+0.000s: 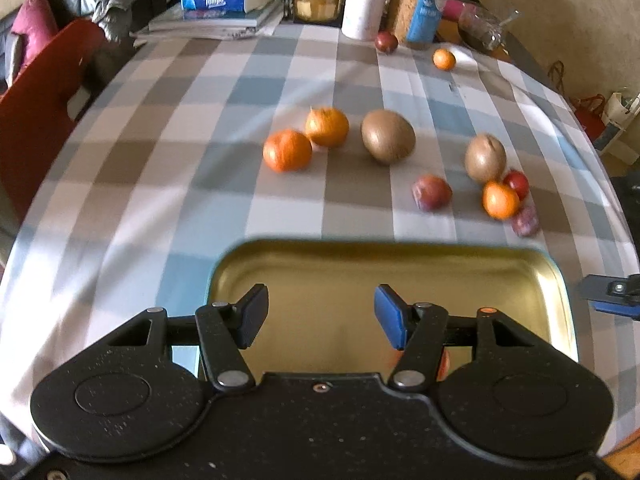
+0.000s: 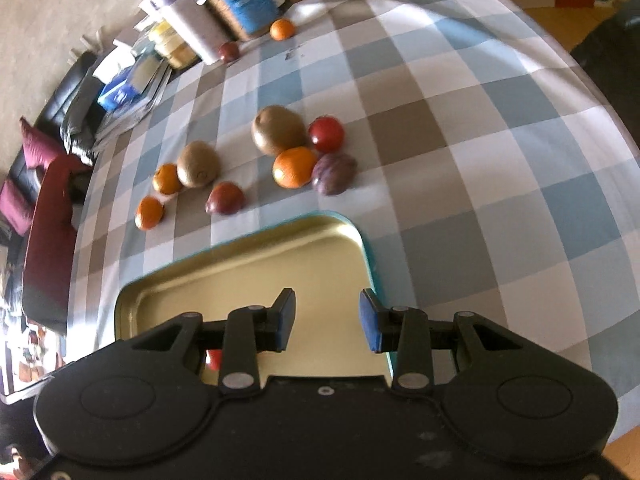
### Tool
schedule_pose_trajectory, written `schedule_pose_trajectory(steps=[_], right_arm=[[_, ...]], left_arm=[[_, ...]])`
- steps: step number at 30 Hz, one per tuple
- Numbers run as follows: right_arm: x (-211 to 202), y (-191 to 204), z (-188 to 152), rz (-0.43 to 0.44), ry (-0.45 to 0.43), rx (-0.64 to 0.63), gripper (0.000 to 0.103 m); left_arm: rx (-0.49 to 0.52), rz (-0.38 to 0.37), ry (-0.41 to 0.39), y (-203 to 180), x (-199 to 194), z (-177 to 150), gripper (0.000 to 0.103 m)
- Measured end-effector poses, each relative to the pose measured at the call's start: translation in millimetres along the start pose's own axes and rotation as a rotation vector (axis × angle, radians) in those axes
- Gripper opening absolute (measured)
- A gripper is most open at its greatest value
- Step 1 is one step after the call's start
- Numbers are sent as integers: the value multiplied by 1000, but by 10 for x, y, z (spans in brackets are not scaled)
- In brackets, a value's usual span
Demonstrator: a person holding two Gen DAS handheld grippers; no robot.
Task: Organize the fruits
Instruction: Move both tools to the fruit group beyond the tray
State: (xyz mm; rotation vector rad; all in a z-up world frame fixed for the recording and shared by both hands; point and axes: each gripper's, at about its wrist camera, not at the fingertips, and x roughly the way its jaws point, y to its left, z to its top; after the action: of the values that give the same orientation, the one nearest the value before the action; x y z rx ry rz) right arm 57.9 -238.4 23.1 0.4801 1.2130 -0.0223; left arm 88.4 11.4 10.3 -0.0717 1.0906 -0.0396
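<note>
Just beyond the left hand-held gripper (image 1: 321,317) the fruits are scattered on the checked tabletop (image 1: 160,184): two oranges (image 1: 287,150) side by side, touching or nearly so, ahead and slightly left, a brown kiwi (image 1: 388,137) beside them, and off to the right a second kiwi (image 1: 485,158) bunched with a small orange (image 1: 500,200), a red fruit (image 1: 517,184) and two purplish plums (image 1: 432,192). Far ahead, a lone orange (image 1: 444,59) and a dark plum (image 1: 386,42) sit near the jars. Directly under both tools lies a gold metal tray (image 1: 552,280), its visible floor bare and shiny, though a hint of red peeks from behind each tool's linkage. The left hand-held gripper hangs released, fingers partly apart, nothing between them. The right hand-held gripper (image 2: 327,319) is over the tray's right corner, released too, its gap narrower, grasping nothing.
</note>
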Motion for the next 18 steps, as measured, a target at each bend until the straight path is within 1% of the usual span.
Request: schedule_pose_trajectory(steps=[3,9,13,18], right_arm=[[-7,-25,119,-1,-33,6,39],[-7,-50,408,4,-94,20,39],[54,-85,599,-7,-114,49,39],[161,-121,784,-17,-130,82,39]], left_arm=[[4,10,-5,30,73,173,63],[5,17,12,66,267,469,63],[23,-7,16,-4,358,656,63],[69,-45,19,-213,451,860,63]])
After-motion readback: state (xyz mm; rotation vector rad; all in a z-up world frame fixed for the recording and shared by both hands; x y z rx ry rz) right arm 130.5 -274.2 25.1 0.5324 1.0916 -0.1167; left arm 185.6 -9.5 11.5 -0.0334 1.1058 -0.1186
